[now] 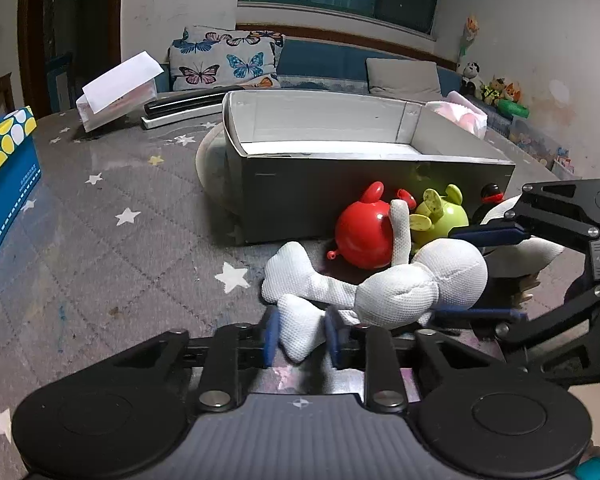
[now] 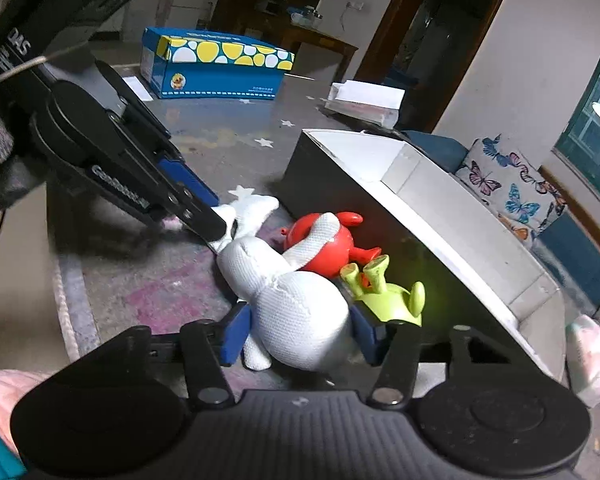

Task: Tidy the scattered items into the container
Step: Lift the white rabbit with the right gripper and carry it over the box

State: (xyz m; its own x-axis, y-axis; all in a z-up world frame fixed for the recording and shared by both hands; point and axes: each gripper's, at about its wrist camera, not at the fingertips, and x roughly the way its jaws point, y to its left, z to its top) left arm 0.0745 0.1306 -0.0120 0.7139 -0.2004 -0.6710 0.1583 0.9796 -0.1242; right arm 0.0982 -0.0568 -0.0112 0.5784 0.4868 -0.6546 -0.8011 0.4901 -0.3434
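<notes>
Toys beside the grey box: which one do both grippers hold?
The white stuffed doll: the left gripper pinches a limb, the right gripper clasps its head. The red toy and green toy lie free.

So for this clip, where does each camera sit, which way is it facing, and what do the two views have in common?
Left wrist: rides the left gripper, angled down over the white stuffed fabric doll toward the grey open cardboard box; the right gripper shows at the right.
Right wrist: rides the right gripper, clamped on the doll's head; the left gripper enters from upper left.
Shared: doll, box, red plastic toy, lime-green plastic toy, both grippers.
</notes>
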